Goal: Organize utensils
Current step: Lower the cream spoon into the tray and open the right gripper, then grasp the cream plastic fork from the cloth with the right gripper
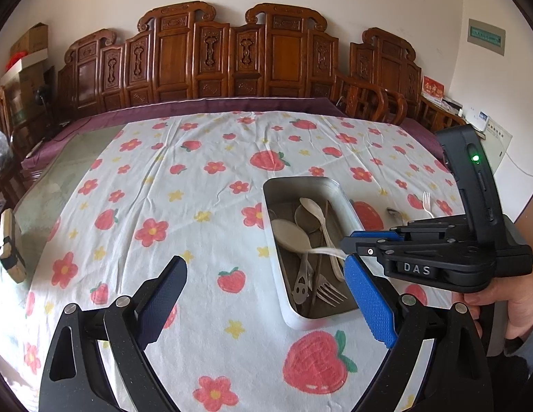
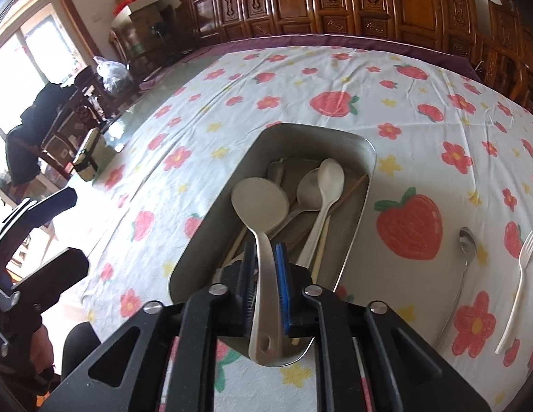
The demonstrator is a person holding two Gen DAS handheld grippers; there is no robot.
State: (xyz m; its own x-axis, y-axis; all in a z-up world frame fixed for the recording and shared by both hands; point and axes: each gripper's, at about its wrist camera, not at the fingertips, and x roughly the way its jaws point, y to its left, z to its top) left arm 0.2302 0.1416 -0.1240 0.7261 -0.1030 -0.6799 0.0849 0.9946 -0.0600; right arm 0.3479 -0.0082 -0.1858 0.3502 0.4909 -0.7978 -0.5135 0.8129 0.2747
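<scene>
A metal tray [image 1: 279, 292] [image 2: 364, 202] sits on the strawberry tablecloth and holds spoons, a metal fork [image 1: 330, 292] and chopsticks. My right gripper [image 2: 265, 264] [image 1: 348, 249] is shut on the handle of a beige rice spoon [image 2: 260, 206] [image 1: 289, 237], whose bowl lies over the tray. My left gripper [image 1: 266, 295] is open and empty, near the tray's near left side. A metal spoon [image 2: 467, 240] [image 1: 393, 211] and a white plastic fork [image 2: 522, 267] [image 1: 427, 203] lie on the cloth right of the tray.
Carved wooden chairs [image 1: 276, 51] line the table's far edge. A small box [image 2: 87, 154] [image 1: 10, 243] stands on the bare glass at the table's left. A window and cluttered furniture [image 2: 43, 110] are to the left.
</scene>
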